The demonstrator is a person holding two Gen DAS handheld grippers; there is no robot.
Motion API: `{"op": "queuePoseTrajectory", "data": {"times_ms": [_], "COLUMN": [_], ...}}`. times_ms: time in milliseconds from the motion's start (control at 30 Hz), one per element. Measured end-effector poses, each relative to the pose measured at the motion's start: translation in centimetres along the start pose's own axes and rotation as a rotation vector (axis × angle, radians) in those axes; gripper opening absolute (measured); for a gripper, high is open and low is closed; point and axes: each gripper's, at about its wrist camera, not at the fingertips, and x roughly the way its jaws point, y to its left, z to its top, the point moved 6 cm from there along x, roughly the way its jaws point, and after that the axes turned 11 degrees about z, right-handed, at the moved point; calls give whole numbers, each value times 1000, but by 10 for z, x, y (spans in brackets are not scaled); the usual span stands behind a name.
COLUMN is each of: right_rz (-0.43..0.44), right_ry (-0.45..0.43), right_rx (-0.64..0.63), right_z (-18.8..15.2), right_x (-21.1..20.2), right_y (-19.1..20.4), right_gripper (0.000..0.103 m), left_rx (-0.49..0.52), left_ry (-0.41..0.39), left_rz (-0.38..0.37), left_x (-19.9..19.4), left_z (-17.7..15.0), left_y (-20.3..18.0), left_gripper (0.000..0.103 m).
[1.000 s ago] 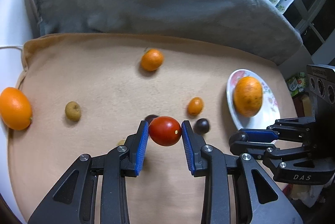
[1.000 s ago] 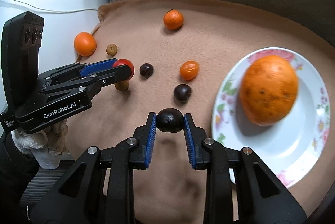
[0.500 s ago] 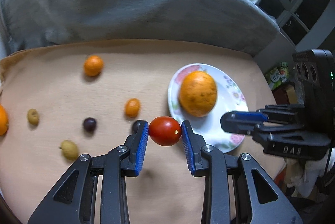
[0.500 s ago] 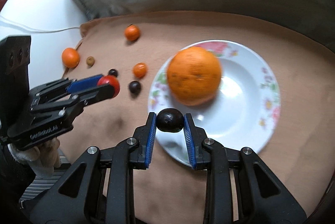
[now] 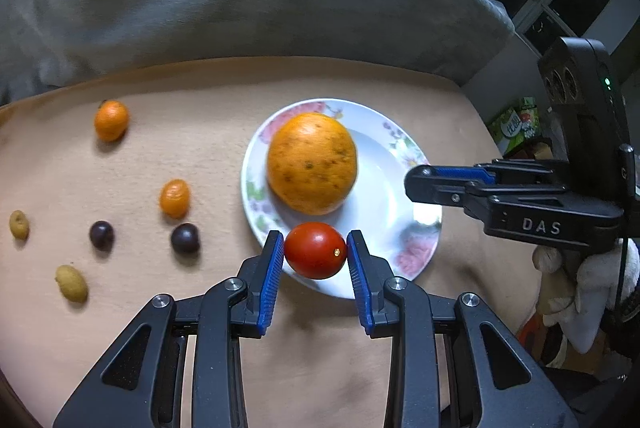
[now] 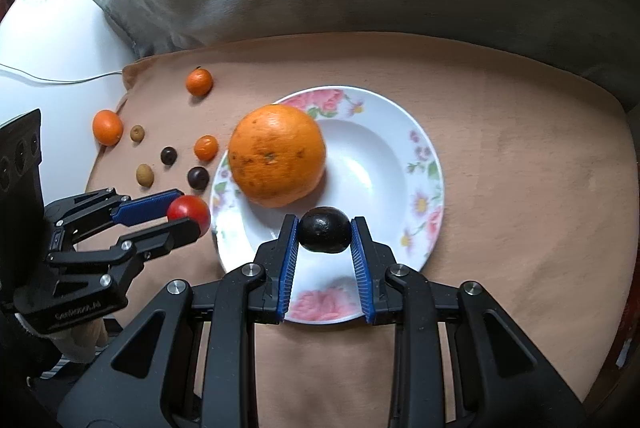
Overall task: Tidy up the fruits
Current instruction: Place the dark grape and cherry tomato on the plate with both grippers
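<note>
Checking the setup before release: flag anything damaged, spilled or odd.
Nothing spilled or askew. Only the big orange on the plate stands out, its skin flecked with dark brown spots.

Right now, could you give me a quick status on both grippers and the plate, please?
Left gripper shut on red tomato, at plate rim. Right gripper shut on dark fruit, above plate. Large orange occupies plate's left.

The left gripper (image 5: 315, 256) has its blue pads clamped on a red cherry tomato (image 5: 315, 255), fingers pointing forward and level. The right gripper (image 6: 325, 230) likewise pinches a dark round fruit (image 6: 325, 229). Each gripper is held by a white-gloved hand (image 5: 580, 280).
</note>
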Motion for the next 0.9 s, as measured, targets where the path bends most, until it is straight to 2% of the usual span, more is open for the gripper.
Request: {"op": "queuePoseTrajectory", "data": {"times_ms": [633, 700, 767, 900], "right_rz": [-15, -26, -36, -43], "right_ry": [3, 2, -17, -33], "right_rx": [4, 5, 4, -1], "right_z": [6, 6, 7, 9], "right_x": [0, 0, -3, -9], "right_y": [-14, -14, -14, -14], "right_gripper": [28, 35, 65, 69], "left_rx": [24, 25, 26, 26], "left_ry": [27, 31, 36, 24], "left_rz": [-21, -22, -27, -36], "left_x": [11, 12, 12, 9], "left_z": [2, 2, 3, 5], "left_y": [-26, -26, -26, -28], "left_gripper": [32, 32, 36, 52]}}
